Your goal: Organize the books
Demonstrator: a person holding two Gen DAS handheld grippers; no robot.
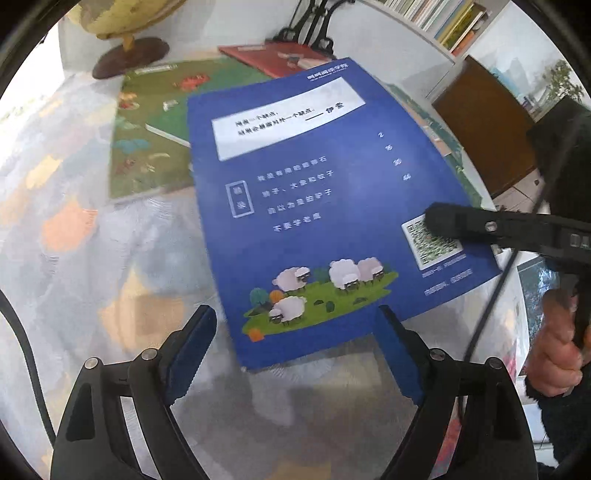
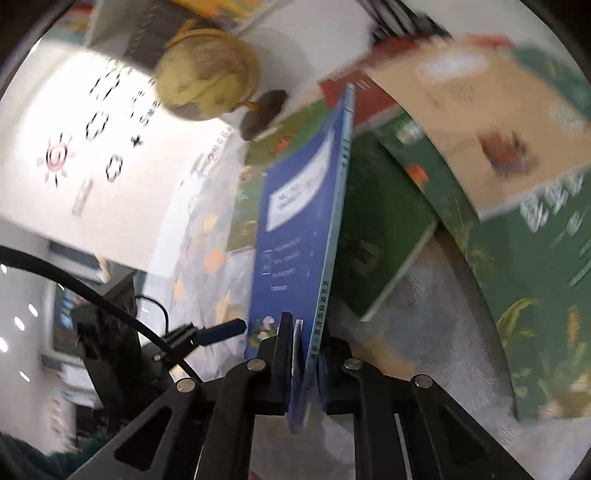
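Observation:
A thin blue book (image 1: 314, 206) with sheep on its cover is held above the table. My right gripper (image 1: 439, 221) comes in from the right and is shut on the book's right edge near the QR code. In the right wrist view the blue book (image 2: 295, 236) stands edge-on, clamped between the closed fingers of my right gripper (image 2: 306, 354). My left gripper (image 1: 295, 354) is open just below the book's near edge, its blue pads to either side, touching nothing. A green picture book (image 1: 147, 133) and a red book (image 1: 273, 55) lie on the table behind.
A yellow globe (image 1: 122, 22) on a dark base stands at the table's back left. A black bookend frame (image 1: 310, 26) stands behind the red book. A wall shelf of books (image 1: 443, 18) and a brown cabinet (image 1: 487, 122) are on the right. More green books (image 2: 461, 221) lie right.

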